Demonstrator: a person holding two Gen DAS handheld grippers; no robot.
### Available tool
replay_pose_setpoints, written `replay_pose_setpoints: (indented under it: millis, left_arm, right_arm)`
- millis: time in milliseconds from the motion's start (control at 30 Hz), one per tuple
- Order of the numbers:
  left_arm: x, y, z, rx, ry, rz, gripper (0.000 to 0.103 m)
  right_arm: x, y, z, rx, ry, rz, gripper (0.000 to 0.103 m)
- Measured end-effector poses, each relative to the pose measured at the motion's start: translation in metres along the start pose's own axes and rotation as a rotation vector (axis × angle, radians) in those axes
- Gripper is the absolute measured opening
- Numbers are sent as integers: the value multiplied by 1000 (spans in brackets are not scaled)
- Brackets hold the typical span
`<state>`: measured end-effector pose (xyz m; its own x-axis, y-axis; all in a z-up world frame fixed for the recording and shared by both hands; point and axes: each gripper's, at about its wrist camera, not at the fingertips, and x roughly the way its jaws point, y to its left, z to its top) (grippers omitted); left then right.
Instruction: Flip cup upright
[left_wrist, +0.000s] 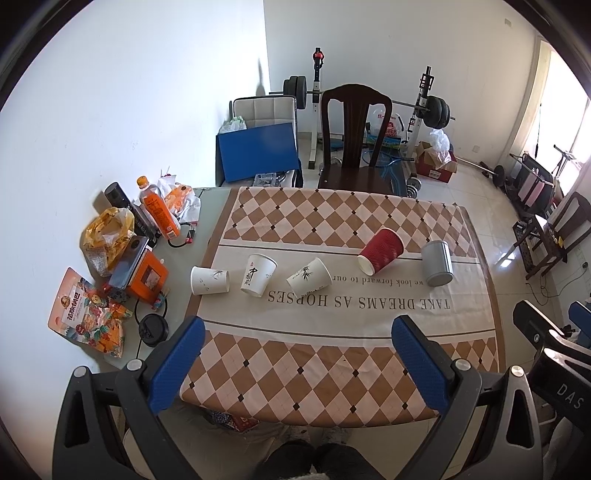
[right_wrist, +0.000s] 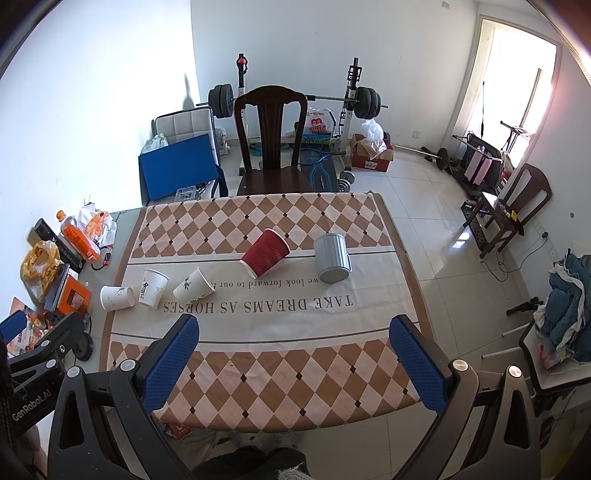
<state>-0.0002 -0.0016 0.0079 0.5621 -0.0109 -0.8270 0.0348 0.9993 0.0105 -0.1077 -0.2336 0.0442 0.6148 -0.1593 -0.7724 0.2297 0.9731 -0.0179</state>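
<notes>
- Hovering above the near edge of the table (left_wrist: 207, 221): left gripper (left_wrist: 297, 334) and right gripper (right_wrist: 293, 332), both with blue fingers spread wide, holding nothing.
- Five cups lie on their sides in a row across the middle band of the tablecloth (left_wrist: 332, 369).
- From the left: white cup (left_wrist: 209, 280) at the cloth's left edge, second white cup (left_wrist: 258, 275) with a dark character, third white cup (left_wrist: 309, 277) with a leaf print; these three sit close together.
- Red cup (left_wrist: 380, 251) lies apart from them, mouth toward the near side; grey cup (left_wrist: 437, 263) is near it, closest to the cloth's right edge.
- Open cloth runs between the cup row and the near edge, and behind the row up to the far edge.
- Left strip of the table is crowded: orange bottle (left_wrist: 159, 210), yellow bag (left_wrist: 107, 230), snack packet (left_wrist: 75, 306).
- Dark chair (left_wrist: 354, 140) stands against the far edge.
</notes>
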Motion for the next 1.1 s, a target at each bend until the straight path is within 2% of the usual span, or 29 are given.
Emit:
replay_pose_setpoints:
  millis: [467,600,700,733,900,1000,1100]
  left_arm:
    - [1,0,-2,-1,-2,2,103]
    - [8,8,0,-22,-4,33,103]
    - [29,24,-1,-51,20,79,103]
    - [39,32,-2,-62,36,97,103]
    - [116,81,-15,-137,154,218,103]
    - [160,115,-27,-183,234,281,103]
    - [203,147,-39,-243,328,311,103]
  right_arm:
    - [3,3,-1,2,1,3,103]
    - [-2,17,5,2,11,-1,103]
    - [25,33,9,1,42,-16,103]
    - [45,33,13,1,60,-13,103]
    - [120,60,1,-33,183,8,103]
    - [166,89,-13,-71,251,24,103]
    - [223,128,-29,-107,336,41,103]
